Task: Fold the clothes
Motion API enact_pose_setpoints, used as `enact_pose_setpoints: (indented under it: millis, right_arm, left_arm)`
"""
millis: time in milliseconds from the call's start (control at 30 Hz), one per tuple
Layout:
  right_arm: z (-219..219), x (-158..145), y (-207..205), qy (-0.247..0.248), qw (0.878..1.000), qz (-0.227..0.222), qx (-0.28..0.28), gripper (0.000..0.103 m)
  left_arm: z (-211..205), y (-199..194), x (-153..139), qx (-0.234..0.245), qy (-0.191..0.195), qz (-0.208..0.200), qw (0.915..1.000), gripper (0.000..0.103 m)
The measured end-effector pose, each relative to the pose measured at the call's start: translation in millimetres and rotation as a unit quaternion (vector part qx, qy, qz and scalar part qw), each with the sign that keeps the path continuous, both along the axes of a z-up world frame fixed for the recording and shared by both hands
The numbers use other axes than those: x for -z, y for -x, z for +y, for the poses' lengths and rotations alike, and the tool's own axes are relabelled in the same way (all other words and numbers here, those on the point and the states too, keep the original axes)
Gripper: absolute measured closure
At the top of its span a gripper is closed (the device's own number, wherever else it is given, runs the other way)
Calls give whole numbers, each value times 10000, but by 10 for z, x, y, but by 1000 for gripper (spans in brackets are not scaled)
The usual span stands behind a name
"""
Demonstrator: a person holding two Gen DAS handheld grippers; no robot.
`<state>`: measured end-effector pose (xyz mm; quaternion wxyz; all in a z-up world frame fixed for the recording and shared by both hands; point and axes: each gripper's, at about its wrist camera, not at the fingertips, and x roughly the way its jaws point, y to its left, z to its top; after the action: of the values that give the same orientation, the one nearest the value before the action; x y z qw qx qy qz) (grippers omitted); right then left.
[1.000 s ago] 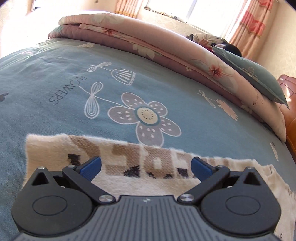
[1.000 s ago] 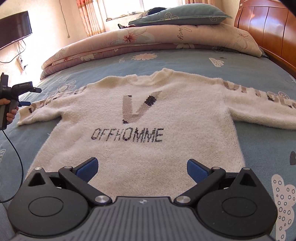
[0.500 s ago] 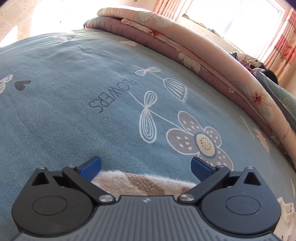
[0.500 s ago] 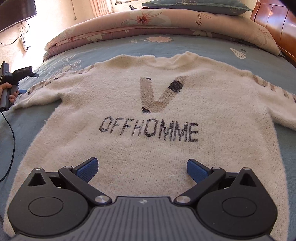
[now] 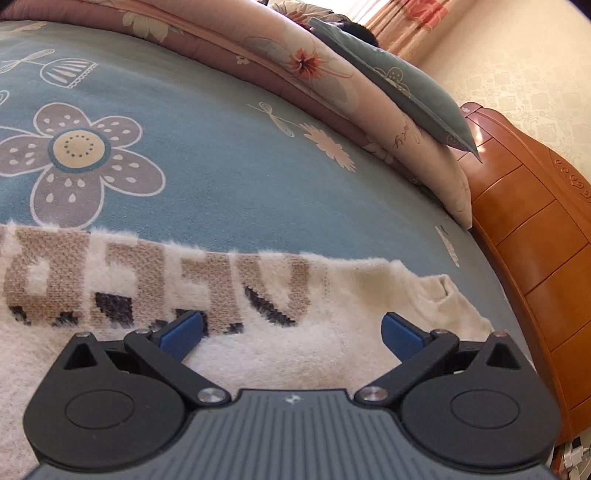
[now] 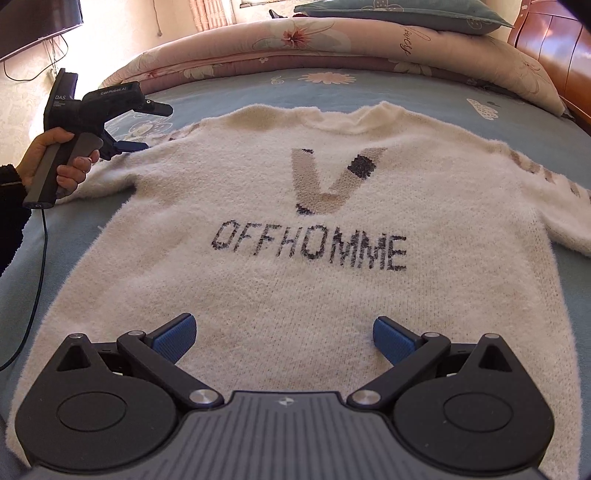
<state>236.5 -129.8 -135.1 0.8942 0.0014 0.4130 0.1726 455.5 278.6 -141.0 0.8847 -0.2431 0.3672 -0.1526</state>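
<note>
A cream fuzzy sweater point(image 6: 314, 229) with a "V" and "OFFHOMME" lies flat, front up, on the blue bedspread point(image 6: 258, 92). My right gripper point(image 6: 284, 334) is open and empty, over the sweater's lower hem. My left gripper point(image 5: 291, 330) is open and empty, over the sweater's left shoulder beside the lettered sleeve point(image 5: 155, 280). In the right wrist view the left gripper point(image 6: 147, 125) sits at the sleeve's shoulder end with its jaws spread. The right sleeve point(image 6: 554, 192) lies stretched out to the right.
A folded pink floral quilt point(image 6: 332, 44) and a teal pillow point(image 6: 399, 13) lie along the far side of the bed. A wooden headboard point(image 5: 535, 240) stands at the right. A cable point(image 6: 35, 288) hangs from the left gripper's handle.
My left gripper has moved along the left sleeve from the cuff toward the shoulder. My right gripper has moved in closer over the sweater's lower body. Both stay open.
</note>
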Motion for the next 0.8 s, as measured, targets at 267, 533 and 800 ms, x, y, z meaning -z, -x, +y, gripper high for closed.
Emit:
enact_pose_setpoints:
  millis: [267, 533, 800]
  right_arm:
    - [-50, 64, -31, -127, 9998, -36, 155, 0]
    - [-8, 76, -24, -3, 9998, -51, 172, 0]
    - [-92, 56, 16, -85, 9999, -31, 139, 0]
  left_arm:
    - [357, 180, -193, -559, -68, 284, 9980, 2]
    - [-564, 134, -160, 854, 678, 396, 9932, 1]
    - [-265, 192, -103, -308, -60, 570, 9979, 3]
